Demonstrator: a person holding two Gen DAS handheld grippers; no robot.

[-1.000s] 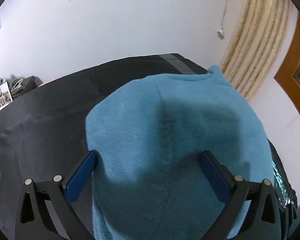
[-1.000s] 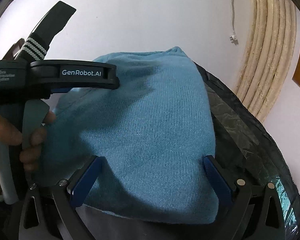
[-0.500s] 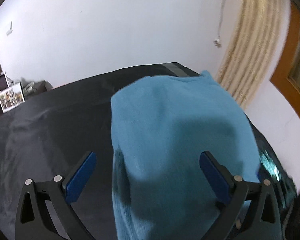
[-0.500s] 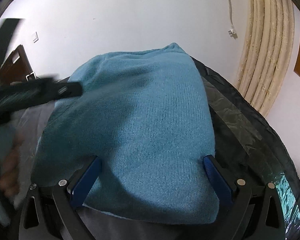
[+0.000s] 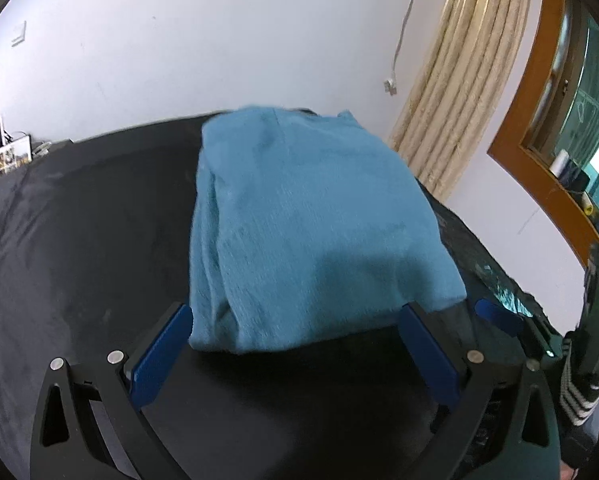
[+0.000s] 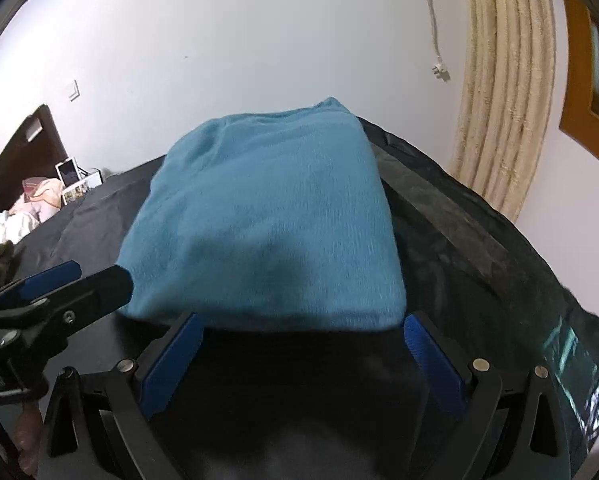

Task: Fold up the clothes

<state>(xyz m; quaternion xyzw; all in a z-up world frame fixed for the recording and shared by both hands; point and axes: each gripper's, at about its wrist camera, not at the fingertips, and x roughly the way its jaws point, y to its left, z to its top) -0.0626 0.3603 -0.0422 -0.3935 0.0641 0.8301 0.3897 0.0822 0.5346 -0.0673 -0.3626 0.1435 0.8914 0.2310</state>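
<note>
A folded blue sweater (image 5: 311, 232) lies on the black counter (image 5: 79, 240), both the left claw (image 5: 295, 344) and the right claw (image 6: 303, 350) spread apart, empty.

No text, label or number is legible — any printing is too blurred.

The folded blue sweater (image 5: 311, 220) hides the bed (image 5: 79, 240) beneath it, and the framed photos (image 5: 5, 160) at nine o'clock are too small to read.
</note>
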